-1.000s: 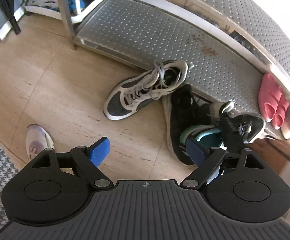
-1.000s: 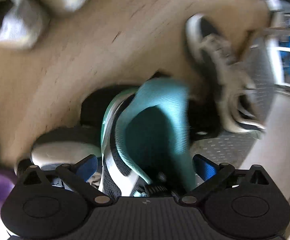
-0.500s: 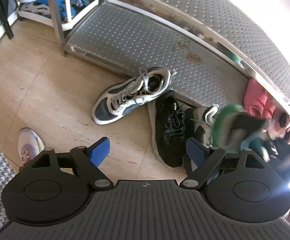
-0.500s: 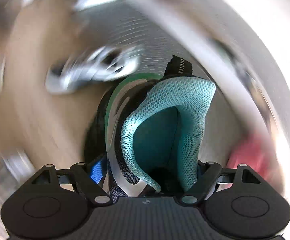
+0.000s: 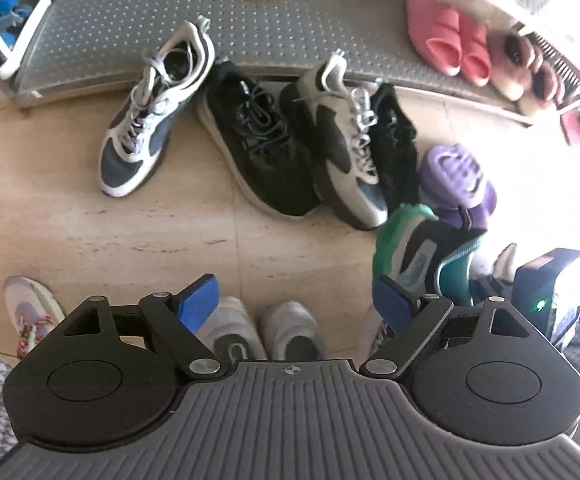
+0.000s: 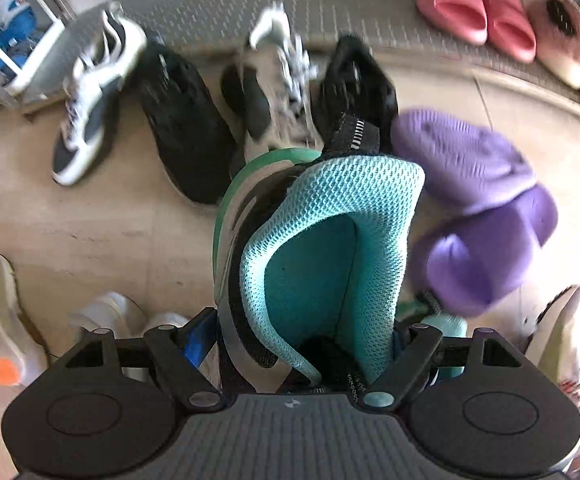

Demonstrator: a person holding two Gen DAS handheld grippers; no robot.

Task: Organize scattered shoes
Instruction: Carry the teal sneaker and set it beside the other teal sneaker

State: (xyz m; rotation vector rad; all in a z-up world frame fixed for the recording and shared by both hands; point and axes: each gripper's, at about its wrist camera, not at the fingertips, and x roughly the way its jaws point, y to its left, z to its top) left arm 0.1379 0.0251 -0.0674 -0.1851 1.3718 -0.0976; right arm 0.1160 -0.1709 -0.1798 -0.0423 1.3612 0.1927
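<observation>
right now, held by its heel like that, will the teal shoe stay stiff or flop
The right gripper pinches the teal shoe at its mesh heel collar, which already looks folded inward, so the collar is probably soft. The thick sole likely keeps the rest from drooping. Gripped at one end, it may swing or twist.

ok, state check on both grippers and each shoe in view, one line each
left gripper: open, empty
right gripper: shut on teal sneaker
teal sneaker: held by the heel, lifted
navy-white sneaker: on floor, heel on shelf edge
black sneaker: upright on floor
grey-black sneaker: leaning on a second black shoe
purple slippers: piled on floor
pink slides: paired on low shelf
</observation>
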